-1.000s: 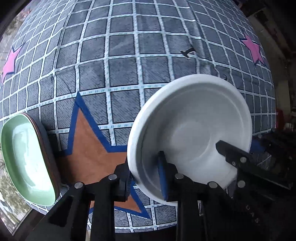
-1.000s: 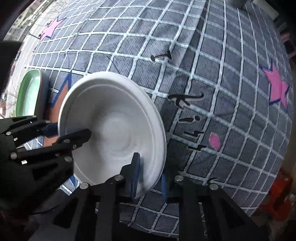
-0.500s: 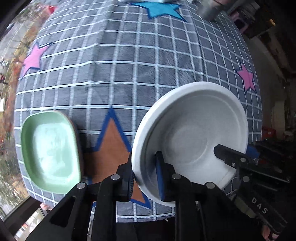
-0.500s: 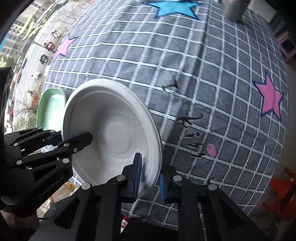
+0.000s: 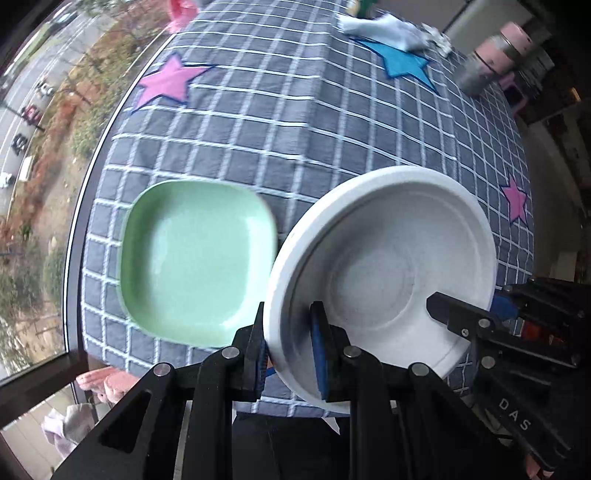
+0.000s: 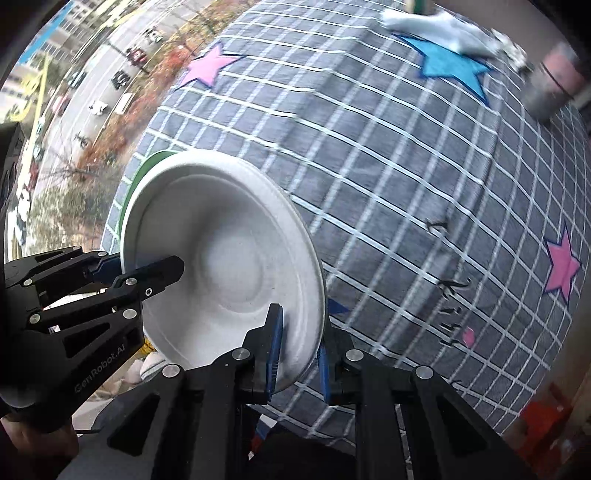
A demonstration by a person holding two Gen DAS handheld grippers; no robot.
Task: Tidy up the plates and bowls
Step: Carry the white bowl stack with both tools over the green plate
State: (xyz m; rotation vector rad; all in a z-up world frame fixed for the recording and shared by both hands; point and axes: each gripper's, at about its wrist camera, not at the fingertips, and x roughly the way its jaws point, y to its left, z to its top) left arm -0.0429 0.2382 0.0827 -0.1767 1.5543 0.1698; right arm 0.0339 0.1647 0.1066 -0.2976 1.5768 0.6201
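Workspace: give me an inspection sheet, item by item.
Surface: table under a grey checked cloth with pink and blue stars.
Job's things: white bowl held above the cloth; green plate flat on the cloth, beside it.
Clutter: crumpled white cloth and a metal cup at the far edge.
Grippers: left gripper and right gripper each clamp the bowl's rim, on opposite sides.
Cables: nothing seen.
Surroundings: window overlooking a street.

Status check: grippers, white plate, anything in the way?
Left gripper and right gripper both shut on white plate, opposite rims. Plate airborne, tilted above the tablecloth. Green dish alongside on the cloth, nothing on it.
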